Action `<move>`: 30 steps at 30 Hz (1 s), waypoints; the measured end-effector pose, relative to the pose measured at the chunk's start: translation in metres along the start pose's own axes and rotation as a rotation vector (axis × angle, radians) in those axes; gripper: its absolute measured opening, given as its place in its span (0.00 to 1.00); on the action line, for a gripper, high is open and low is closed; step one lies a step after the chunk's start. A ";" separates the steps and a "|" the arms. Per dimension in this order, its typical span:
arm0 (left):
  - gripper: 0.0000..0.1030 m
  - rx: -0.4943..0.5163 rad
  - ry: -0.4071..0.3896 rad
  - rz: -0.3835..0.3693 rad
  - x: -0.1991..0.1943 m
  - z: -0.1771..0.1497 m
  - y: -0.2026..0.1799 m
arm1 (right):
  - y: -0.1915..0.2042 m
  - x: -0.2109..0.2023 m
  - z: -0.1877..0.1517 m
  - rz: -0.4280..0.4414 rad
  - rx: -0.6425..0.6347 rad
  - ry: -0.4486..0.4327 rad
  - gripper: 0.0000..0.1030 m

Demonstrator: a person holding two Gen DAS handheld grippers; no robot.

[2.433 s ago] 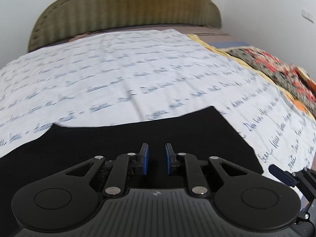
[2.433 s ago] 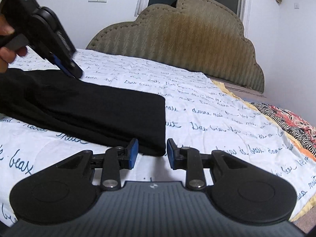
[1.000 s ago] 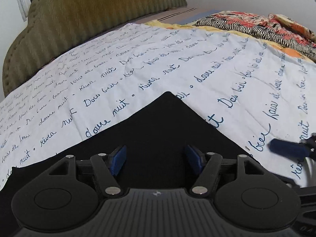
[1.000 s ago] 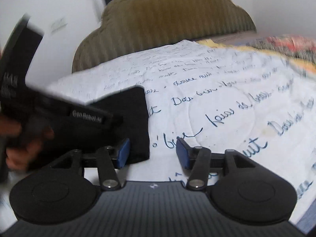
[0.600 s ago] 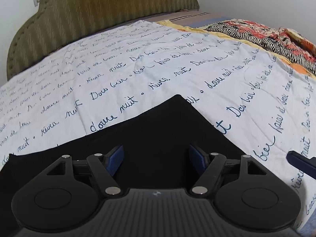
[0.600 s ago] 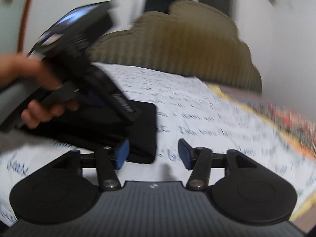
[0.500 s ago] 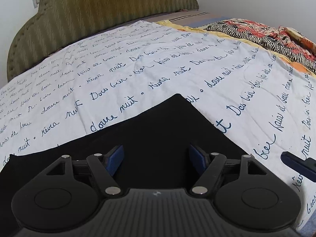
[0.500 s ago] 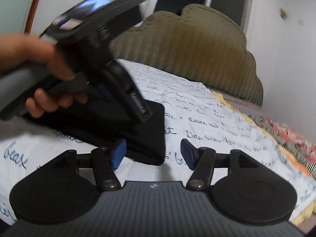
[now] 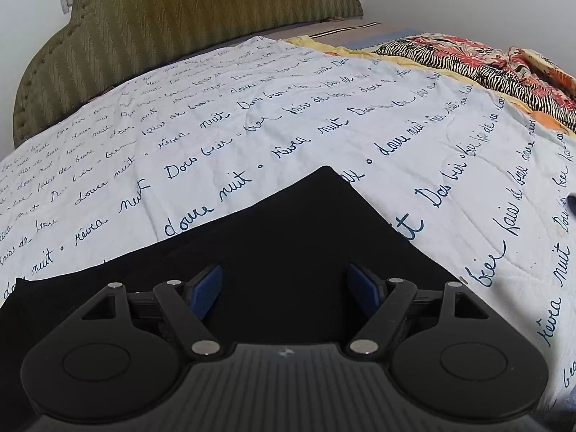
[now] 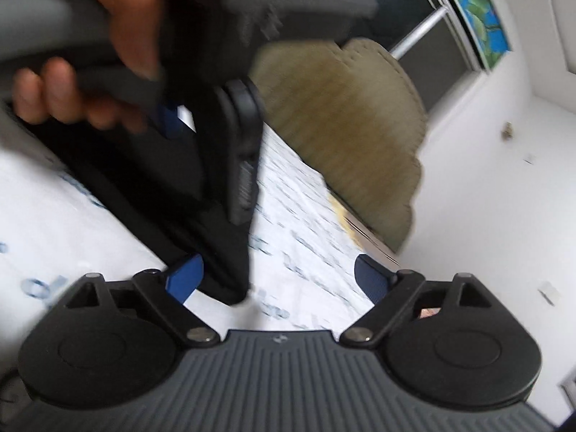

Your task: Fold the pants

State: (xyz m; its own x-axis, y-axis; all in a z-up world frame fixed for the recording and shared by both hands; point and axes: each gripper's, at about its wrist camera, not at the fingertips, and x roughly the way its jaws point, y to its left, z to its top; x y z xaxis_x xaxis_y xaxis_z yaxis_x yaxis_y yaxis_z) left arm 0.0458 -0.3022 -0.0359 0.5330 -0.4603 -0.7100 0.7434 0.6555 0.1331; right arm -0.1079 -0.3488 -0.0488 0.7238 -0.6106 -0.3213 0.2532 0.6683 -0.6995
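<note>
Folded black pants (image 9: 288, 252) lie flat on the white script-print bedspread (image 9: 324, 126), toward the foot end, well away from the olive padded headboard (image 9: 180, 18); one folded corner points at the headboard. Left gripper (image 9: 286, 289) hangs over the pants, blue pads (image 9: 205, 289) spread wide and just been opening further; only the flat cloth shows below the gap and the pads are not pressing on it. Right gripper (image 10: 277, 280) sits at the pants' near corner (image 10: 230, 273), tilted hard so the whole room slants; jaws just been opening, now spread wide, with the corner lying just beside the left pad (image 10: 183, 279) in the gap, not pinched. Obstruction in the right wrist view: the person's left hand (image 10: 90, 68) and the left gripper's body fill the upper left, blurred, hiding most of the pants between them and the headboard. Clutter: a zebra-and-floral blanket (image 9: 486, 64) bunched along the bed edge to the right of the headboard, with a yellow sheet edge (image 9: 324, 45) beside it. A dark window (image 10: 432, 54) stands behind the headboard, white walls on either side.
</note>
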 end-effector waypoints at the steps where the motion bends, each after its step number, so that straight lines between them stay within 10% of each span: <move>1: 0.75 0.000 0.000 -0.001 0.000 0.000 0.000 | -0.001 0.003 -0.001 -0.025 0.002 0.016 0.90; 9: 0.75 0.000 0.003 -0.003 -0.002 0.000 0.001 | -0.028 0.006 -0.019 -0.246 0.061 0.132 0.95; 13: 0.75 -0.023 0.000 -0.013 -0.003 0.001 0.001 | -0.067 -0.006 -0.025 0.016 0.343 0.095 0.92; 16: 0.75 -0.018 -0.009 -0.029 -0.009 0.001 -0.001 | -0.073 -0.002 -0.023 0.212 0.460 0.073 0.71; 20: 0.75 0.018 -0.024 -0.001 -0.014 0.001 -0.003 | -0.058 0.011 -0.019 0.307 0.443 0.089 0.44; 25: 0.75 -0.003 -0.008 -0.010 -0.009 0.001 0.000 | -0.052 0.024 -0.026 0.385 0.567 0.106 0.41; 27: 0.75 0.005 -0.008 -0.011 -0.010 0.001 -0.001 | -0.052 0.027 -0.029 0.423 0.626 0.105 0.12; 30: 0.75 0.023 -0.017 -0.011 -0.013 0.000 -0.001 | -0.055 0.023 -0.031 0.432 0.663 0.086 0.07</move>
State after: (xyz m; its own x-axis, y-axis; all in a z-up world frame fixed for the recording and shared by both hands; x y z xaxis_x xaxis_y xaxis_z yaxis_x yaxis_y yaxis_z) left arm 0.0381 -0.2969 -0.0265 0.5309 -0.4776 -0.7000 0.7583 0.6365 0.1407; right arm -0.1248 -0.4133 -0.0372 0.7997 -0.2522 -0.5448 0.3103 0.9505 0.0153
